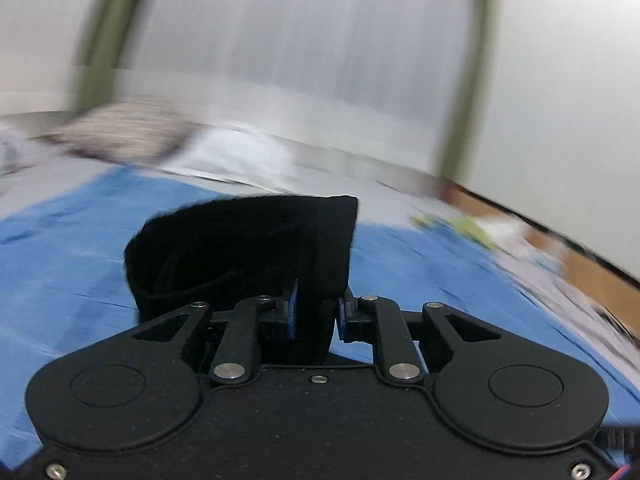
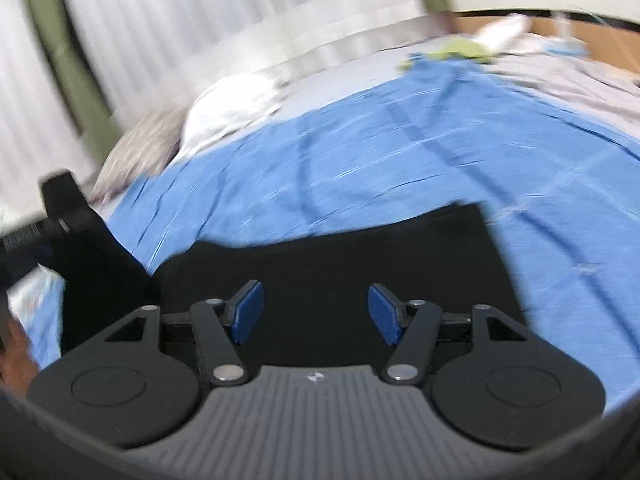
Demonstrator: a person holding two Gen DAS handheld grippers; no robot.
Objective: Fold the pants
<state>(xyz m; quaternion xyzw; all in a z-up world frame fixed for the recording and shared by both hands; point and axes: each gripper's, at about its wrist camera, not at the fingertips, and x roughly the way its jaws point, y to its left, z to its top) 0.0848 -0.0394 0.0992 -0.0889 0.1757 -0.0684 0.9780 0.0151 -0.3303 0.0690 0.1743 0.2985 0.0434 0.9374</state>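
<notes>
The black pants (image 1: 240, 248) are bunched up in my left gripper (image 1: 316, 314), which is shut on a fold of the fabric and holds it above the blue sheet (image 1: 60, 264). In the right wrist view the pants (image 2: 340, 252) lie spread flat on the blue sheet (image 2: 360, 152), right under and ahead of my right gripper (image 2: 316, 312). The right gripper is open and empty, its blue pads (image 2: 248, 312) wide apart over the fabric. Both views are motion-blurred.
The left gripper's body (image 2: 68, 208) shows at the left edge of the right wrist view. A patterned pillow (image 1: 124, 132) and white bedding (image 1: 228, 152) lie at the head of the bed. Green and white items (image 2: 460, 50) lie near the far edge. Curtains (image 1: 320, 40) hang behind.
</notes>
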